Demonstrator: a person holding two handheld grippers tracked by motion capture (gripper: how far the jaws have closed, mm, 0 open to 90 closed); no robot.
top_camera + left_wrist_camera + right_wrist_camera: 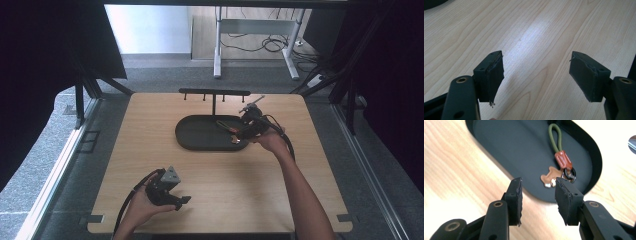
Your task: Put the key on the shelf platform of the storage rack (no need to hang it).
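- Right gripper (243,131) hovers over the right end of the dark oval tray (192,135), held by the person's right hand (270,141), and its jaws stand a little way apart with nothing between them.
- Seen in the right gripper view, that gripper (537,195) has bare black pads, and the tray's near rim (499,167) shows through the gap between them.
- Lying flat on the tray floor just beyond the jaws is a keychain (560,167): an olive-green cord loop (555,137) at the far end, a reddish-brown leather tab (563,160) below it, a dark metal ring (570,173), and a tan leather charm (551,175) (its exact shape is hard to make out).
- None of the keychain is touched by the pads; it lies apart from them, inside the tray near the rounded right end.
- From the high view the keychain (231,135) shows as a small tan and red patch at the tray's right end.
- Left gripper (170,192) rests low over the near left part of the wooden table (150,150), held in the left hand (140,205), well apart from the tray.
- Its jaws stand wide in the left gripper view (536,75), with bare light wood between the worn pads.
- Behind the tray stands a black rack with small hooks (214,93), near the table's far edge.
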